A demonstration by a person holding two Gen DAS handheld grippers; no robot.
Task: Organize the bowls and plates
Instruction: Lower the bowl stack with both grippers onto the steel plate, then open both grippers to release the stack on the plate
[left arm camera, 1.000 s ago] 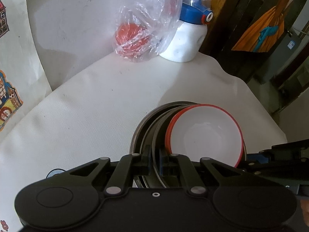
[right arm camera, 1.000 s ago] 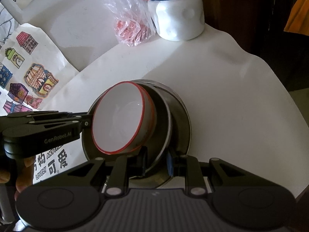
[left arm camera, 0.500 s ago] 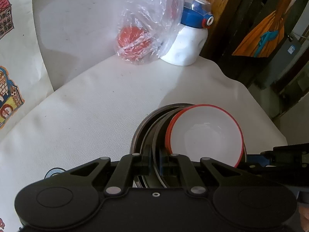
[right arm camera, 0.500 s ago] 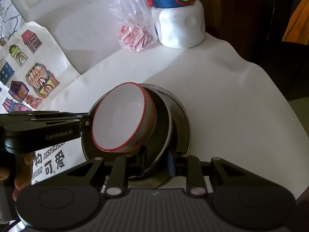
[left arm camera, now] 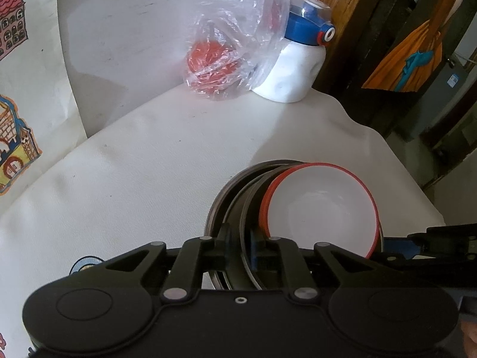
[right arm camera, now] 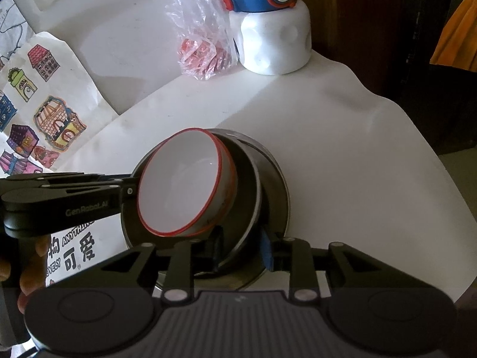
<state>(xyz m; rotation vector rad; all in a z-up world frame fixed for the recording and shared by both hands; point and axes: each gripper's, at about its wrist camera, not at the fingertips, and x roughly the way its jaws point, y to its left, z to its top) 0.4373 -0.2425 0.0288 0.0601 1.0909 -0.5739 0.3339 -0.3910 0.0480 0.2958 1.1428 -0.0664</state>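
A white bowl with a red rim (left arm camera: pixel 322 208) (right arm camera: pixel 182 188) sits tilted inside a stack of dark metal plates (left arm camera: pixel 235 185) (right arm camera: pixel 274 185). My left gripper (left arm camera: pixel 241 249) is shut on the stack's near rim in the left wrist view. In the right wrist view it (right arm camera: pixel 131 186) comes in from the left. My right gripper (right arm camera: pixel 241 252) is shut on the opposite rim, and the left wrist view shows it (left arm camera: pixel 390 243) at the right. The stack hangs between both grippers over the white table (left arm camera: pixel 134 194).
At the back stand a white bottle with a blue lid (left arm camera: pixel 295 68) (right arm camera: pixel 274 38) and a clear plastic bag with something red inside (left arm camera: pixel 220 56) (right arm camera: pixel 202 50). Drawn paper sheets (right arm camera: pixel 53 119) lie at the left. The table edge (right arm camera: pixel 447 185) drops off at the right.
Both grippers have carried the stack a little toward the bottle and bag, which now sit lower and larger in view. The grip on the rims is unchanged.
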